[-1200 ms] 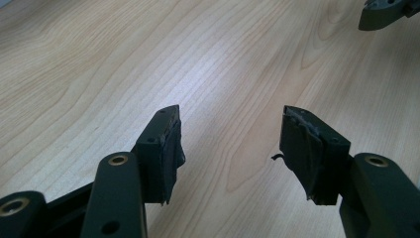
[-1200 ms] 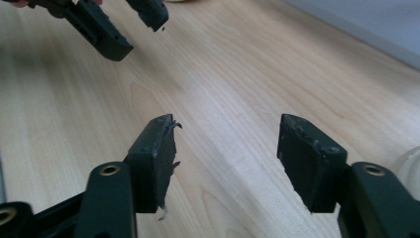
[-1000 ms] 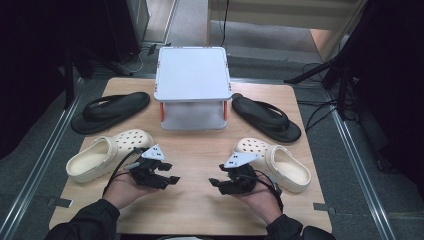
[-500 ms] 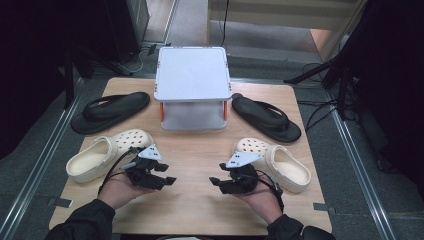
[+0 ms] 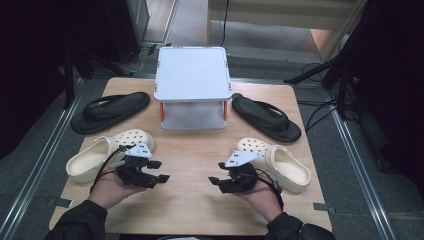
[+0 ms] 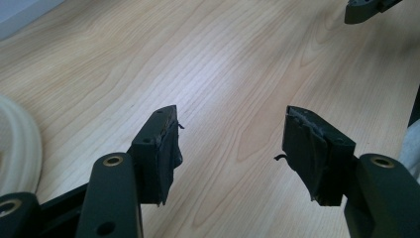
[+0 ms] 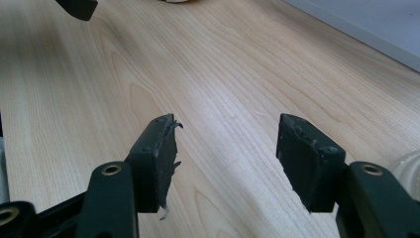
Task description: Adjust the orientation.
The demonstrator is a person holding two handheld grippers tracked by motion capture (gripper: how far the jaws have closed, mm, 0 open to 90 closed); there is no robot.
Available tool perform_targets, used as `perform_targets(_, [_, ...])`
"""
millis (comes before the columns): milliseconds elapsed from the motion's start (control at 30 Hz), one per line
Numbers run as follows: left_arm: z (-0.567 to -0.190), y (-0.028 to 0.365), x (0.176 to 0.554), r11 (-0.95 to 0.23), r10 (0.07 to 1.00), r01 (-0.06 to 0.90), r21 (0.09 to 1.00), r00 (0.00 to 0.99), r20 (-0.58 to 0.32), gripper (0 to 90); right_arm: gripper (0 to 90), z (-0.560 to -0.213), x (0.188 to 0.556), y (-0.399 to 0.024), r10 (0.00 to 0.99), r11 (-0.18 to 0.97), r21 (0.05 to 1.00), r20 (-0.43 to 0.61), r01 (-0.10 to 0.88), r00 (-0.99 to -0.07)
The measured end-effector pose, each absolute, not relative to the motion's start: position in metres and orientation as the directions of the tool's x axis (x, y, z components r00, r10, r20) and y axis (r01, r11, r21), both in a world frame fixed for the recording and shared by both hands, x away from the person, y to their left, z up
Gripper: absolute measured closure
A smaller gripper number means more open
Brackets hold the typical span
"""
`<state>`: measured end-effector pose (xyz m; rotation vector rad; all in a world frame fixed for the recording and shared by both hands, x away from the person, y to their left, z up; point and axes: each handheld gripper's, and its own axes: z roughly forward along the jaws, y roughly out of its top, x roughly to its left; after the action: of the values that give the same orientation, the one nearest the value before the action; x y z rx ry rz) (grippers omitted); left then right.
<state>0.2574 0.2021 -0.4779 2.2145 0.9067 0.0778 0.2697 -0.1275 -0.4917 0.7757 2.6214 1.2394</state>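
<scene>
Both tool views show spread, empty jaws; the high view adds clogs [image 5: 105,155] and flip-flops [image 5: 111,111].

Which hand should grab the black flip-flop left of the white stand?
Left. The left tool, open and empty, sits beside the left clog, on the same side as that flip-flop; the right tool would cross over.
</scene>
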Motion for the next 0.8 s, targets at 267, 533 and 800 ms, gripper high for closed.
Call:
perform_targets(267, [-0.475, 0.215, 0.253, -0.471, 0.652, 0.598, 0.649, 0.731, -0.200, 40.2, 41.3, -0.492, 0.273, -0.123, 0.486, 0.542, 0.750, 0.088, 0.379, -0.869])
perform_targets(533, [-0.473, 0.228, 0.248, -0.467, 0.672, 0.599, 0.650, 0.719, -0.179, 40.7, 41.5, -0.492, 0.276, -0.118, 0.473, 0.541, 0.751, 0.100, 0.378, -0.875])
perform_targets(800, [-0.467, 0.245, 0.245, -0.442, 0.700, 0.619, 0.650, 0.691, -0.182, 41.3, 41.4, -0.491, 0.278, -0.115, 0.466, 0.543, 0.749, 0.106, 0.379, -0.878])
